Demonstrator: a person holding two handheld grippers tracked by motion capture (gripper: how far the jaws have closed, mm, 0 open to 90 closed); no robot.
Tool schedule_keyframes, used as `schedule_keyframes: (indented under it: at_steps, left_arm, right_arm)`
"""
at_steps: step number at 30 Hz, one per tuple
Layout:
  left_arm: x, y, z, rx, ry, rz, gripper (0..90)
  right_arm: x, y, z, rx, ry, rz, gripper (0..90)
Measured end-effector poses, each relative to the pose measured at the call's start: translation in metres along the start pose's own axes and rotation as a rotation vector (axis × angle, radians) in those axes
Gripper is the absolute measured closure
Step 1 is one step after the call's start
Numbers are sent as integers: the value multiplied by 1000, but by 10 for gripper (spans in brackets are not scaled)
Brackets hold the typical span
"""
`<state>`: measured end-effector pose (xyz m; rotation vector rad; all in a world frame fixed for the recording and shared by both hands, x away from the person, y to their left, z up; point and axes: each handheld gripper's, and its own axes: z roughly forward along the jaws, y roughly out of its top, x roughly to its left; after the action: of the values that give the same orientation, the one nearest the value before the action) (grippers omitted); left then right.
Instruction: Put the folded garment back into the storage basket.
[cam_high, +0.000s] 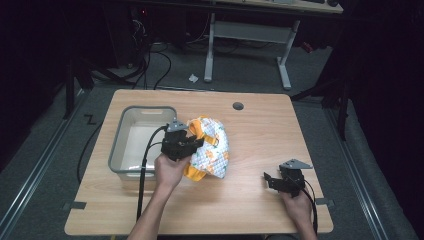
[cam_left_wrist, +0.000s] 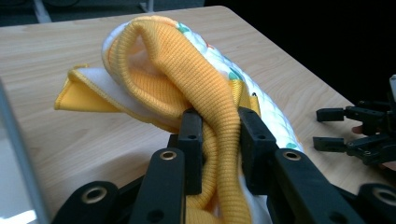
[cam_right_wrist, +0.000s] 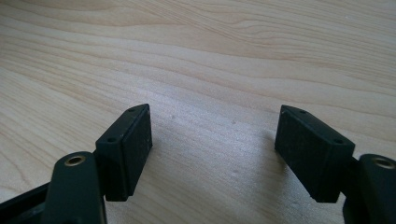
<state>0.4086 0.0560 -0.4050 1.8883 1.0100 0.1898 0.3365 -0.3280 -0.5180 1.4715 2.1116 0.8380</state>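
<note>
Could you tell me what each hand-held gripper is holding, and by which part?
The left hand-held gripper pinches the garment by its yellow ribbed band. The right hand-held gripper holds nothing.

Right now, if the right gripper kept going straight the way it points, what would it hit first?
Probably nothing soon: the right gripper, jaws open and empty, points low across bare wooden tabletop. The yellow-trimmed garment lies roughly that way, though depth is unclear.

Right hand-held gripper (cam_right_wrist: 212, 154), jaws wide apart, low over bare wooden table (cam_right_wrist: 210, 56).
</note>
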Motion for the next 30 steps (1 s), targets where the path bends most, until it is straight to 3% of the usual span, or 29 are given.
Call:
schedule_keyframes:
  at_steps: [13, 21, 30]
  left_arm:
    - [17, 8, -28, -53, 18, -7, 736]
    - [26, 13, -34, -36, 39, 8, 736]
    - [38, 17, -51, -68, 63, 0, 736]
  right_arm:
    - [0, 0, 0, 0, 0, 1, 276]
    - [0, 0, 0, 0, -1, 1, 276]
    - [0, 0, 0, 0, -1, 1, 276]
